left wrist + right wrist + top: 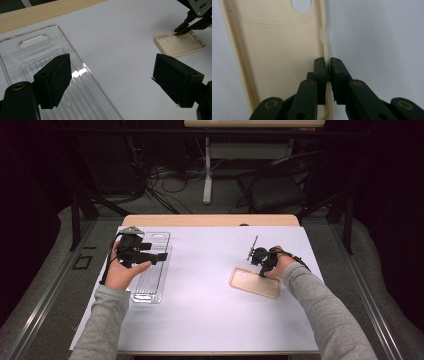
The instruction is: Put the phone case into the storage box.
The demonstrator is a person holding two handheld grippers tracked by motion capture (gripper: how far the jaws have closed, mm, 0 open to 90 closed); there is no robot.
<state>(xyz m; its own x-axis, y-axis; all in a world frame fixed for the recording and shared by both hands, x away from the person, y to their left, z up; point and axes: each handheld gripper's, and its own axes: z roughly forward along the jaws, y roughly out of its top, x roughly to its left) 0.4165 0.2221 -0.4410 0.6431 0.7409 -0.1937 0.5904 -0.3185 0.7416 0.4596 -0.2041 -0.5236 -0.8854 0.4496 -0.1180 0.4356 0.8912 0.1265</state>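
The beige phone case lay flat and open side up on the white table sheet, at the person's right, its long axis running slantwise across the table. The right gripper had its jaws pinched on the case's side rim — one jaw inside the wall, one outside. The left gripper hung with jaws spread wide and holding nothing, above the clear plastic tray, well apart from the case. A lift — my judgement — would fall to the right hand.
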